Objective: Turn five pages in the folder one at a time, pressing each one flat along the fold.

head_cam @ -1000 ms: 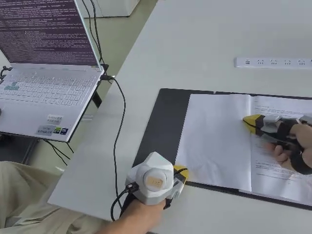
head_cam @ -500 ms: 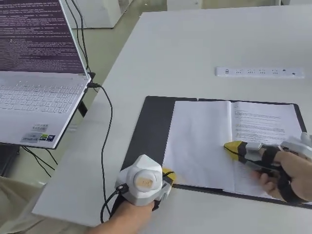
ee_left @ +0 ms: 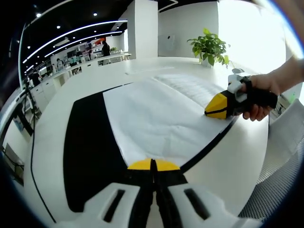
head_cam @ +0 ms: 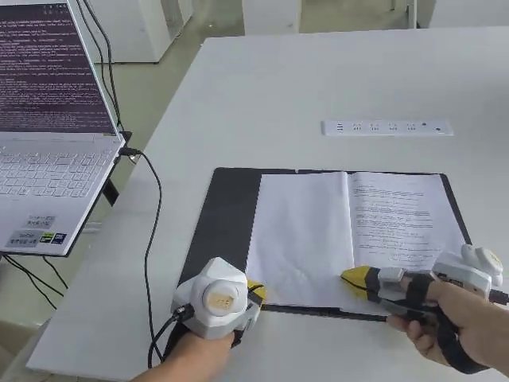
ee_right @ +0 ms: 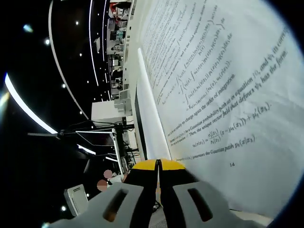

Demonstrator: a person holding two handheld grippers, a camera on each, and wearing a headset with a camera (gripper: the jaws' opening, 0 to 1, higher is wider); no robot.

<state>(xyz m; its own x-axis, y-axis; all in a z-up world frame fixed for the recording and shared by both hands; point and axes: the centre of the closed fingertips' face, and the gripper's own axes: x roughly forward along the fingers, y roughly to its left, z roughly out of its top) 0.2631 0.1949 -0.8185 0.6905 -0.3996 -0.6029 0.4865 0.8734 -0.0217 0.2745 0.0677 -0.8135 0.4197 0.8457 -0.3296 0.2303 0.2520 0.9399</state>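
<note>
A black folder [head_cam: 227, 215] lies open on the white table, a blank turned page [head_cam: 298, 231] on its left half and a printed page [head_cam: 402, 219] on its right. My right gripper [head_cam: 350, 278] is shut, its yellow tip pressed on the fold near the folder's near edge; its own view shows the printed page [ee_right: 223, 85] close up. My left gripper [head_cam: 256, 291] is shut and rests at the blank page's near left corner [ee_left: 152, 164]. The right gripper [ee_left: 211, 108] also appears from the right in the left gripper view.
An open laptop [head_cam: 44, 151] stands at the left on a lower surface, its cable [head_cam: 151, 231] running along the table's left edge. A white power strip [head_cam: 387, 127] lies beyond the folder. The table's near edge is close to both hands.
My right gripper has slid down the fold from the middle of the page to the folder's near edge. The left gripper stays at the page corner. The head camera has shifted.
</note>
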